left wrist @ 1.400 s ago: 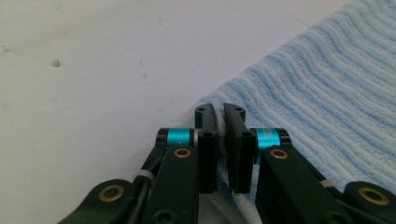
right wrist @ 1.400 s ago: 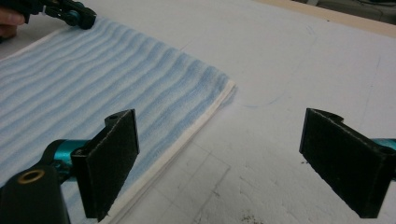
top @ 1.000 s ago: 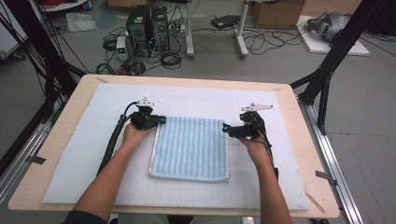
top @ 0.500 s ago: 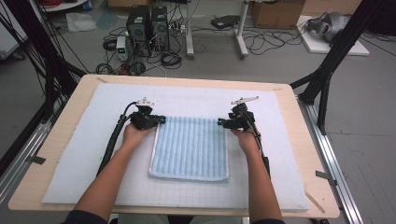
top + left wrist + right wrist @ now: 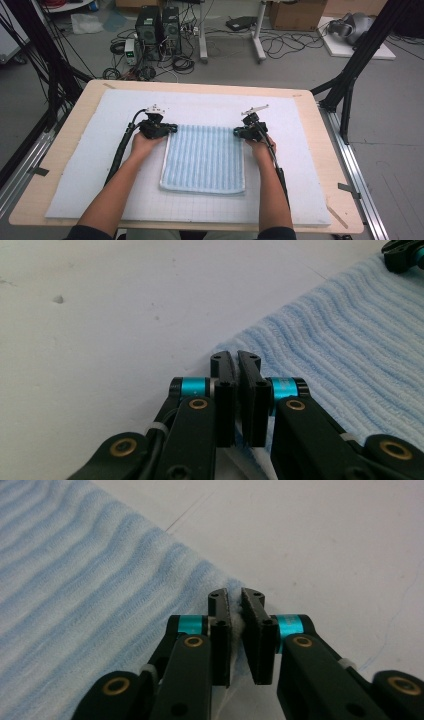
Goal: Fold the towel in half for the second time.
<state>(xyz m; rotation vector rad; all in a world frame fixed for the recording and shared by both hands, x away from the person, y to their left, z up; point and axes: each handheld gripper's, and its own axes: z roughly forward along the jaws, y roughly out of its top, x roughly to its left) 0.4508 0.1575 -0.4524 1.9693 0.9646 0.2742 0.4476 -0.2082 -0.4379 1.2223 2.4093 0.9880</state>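
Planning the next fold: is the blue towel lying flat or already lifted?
Flat. The blue towel lies spread on the white mat, both far corners pinched by the left gripper and right gripper.

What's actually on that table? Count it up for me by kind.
Blue striped towel: 1
White mat under it: 1
Hand-held grippers: 2, the left gripper and the right gripper, each pinching a far corner of the towel
Total: 4
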